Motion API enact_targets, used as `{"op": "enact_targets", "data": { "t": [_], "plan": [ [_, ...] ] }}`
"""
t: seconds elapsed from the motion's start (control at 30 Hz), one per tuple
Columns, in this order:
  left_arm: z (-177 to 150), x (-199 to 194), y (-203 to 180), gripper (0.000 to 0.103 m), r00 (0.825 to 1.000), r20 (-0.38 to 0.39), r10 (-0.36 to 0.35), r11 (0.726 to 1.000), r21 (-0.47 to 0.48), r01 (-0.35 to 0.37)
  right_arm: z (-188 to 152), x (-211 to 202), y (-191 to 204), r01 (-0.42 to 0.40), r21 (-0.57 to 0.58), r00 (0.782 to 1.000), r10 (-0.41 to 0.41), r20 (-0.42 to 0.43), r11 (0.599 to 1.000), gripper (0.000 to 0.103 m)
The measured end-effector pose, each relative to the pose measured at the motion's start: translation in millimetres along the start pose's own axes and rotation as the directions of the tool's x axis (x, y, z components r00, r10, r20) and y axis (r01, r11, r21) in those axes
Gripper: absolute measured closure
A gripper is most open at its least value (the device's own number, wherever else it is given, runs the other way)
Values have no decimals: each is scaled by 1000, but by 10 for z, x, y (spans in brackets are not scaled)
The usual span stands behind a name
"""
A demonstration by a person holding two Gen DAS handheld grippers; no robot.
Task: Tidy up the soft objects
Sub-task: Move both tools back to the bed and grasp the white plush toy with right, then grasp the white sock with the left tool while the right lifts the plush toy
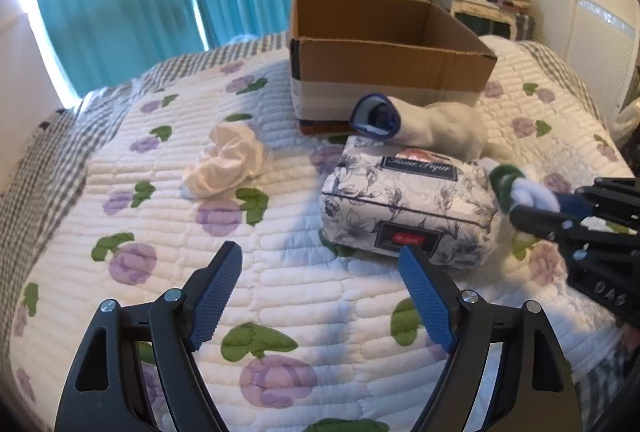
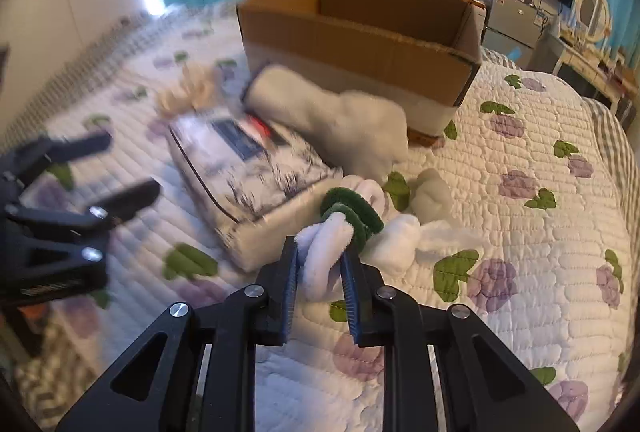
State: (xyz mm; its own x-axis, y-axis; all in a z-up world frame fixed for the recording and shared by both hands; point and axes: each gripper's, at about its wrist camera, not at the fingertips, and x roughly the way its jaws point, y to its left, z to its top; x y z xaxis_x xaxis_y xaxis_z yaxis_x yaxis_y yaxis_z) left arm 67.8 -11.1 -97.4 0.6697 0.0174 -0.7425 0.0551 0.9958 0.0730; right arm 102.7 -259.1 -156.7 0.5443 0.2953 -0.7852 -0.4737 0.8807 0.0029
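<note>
Right gripper (image 2: pixel 320 264) pinched on white sock with green cuff (image 2: pixel 340 228), just above bed quilt (image 2: pixel 540 232), beside tissue pack (image 2: pixel 248 168). Left gripper (image 1: pixel 320 296) spread wide, holding nothing.

Risks: shallow pinch, could slip loose before reaching cardboard box (image 2: pixel 360 32); dangling end could snag box rim.

Legible on pack: "Tissue Paper"; red label unreadable.
</note>
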Motion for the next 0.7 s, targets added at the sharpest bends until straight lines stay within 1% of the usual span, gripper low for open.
{"op": "enact_targets", "data": {
  "t": [0.07,0.2,0.37,0.43,0.47,0.53,0.6,0.63,0.67,0.7],
  "plan": [
    [44,-12,-23,21,1000,-1,-18,1000,-4,18,43,-111,-52,-17,22,999,16,29,1000,84],
    [205,-41,-118,21,999,22,-48,999,0,48,146,-259,-134,-26,43,997,23,72,999,84],
    [470,35,-248,21,995,42,-92,996,2,92,287,-347,-304,21,57,994,-27,110,998,84],
    [587,125,-315,21,994,44,-103,995,11,102,331,-358,-377,35,61,992,-42,119,998,84],
    [620,166,-341,23,993,40,-112,994,14,111,353,-363,-408,42,63,991,-49,125,997,84],
    [723,296,-391,24,990,24,-140,990,12,140,393,-349,-466,53,65,990,-61,130,996,84],
    [802,427,-432,25,988,11,-155,988,17,155,408,-326,-527,50,75,990,-59,129,996,84],
    [820,467,-453,33,988,6,-153,988,23,152,420,-304,-565,44,84,990,-54,129,996,84],
    [846,537,-479,49,989,-4,-147,988,36,147,420,-289,-584,40,88,990,-52,128,995,84],
    [863,591,-494,57,989,-19,-149,988,43,149,422,-268,-605,37,92,991,-48,126,995,84]
  ]
}}
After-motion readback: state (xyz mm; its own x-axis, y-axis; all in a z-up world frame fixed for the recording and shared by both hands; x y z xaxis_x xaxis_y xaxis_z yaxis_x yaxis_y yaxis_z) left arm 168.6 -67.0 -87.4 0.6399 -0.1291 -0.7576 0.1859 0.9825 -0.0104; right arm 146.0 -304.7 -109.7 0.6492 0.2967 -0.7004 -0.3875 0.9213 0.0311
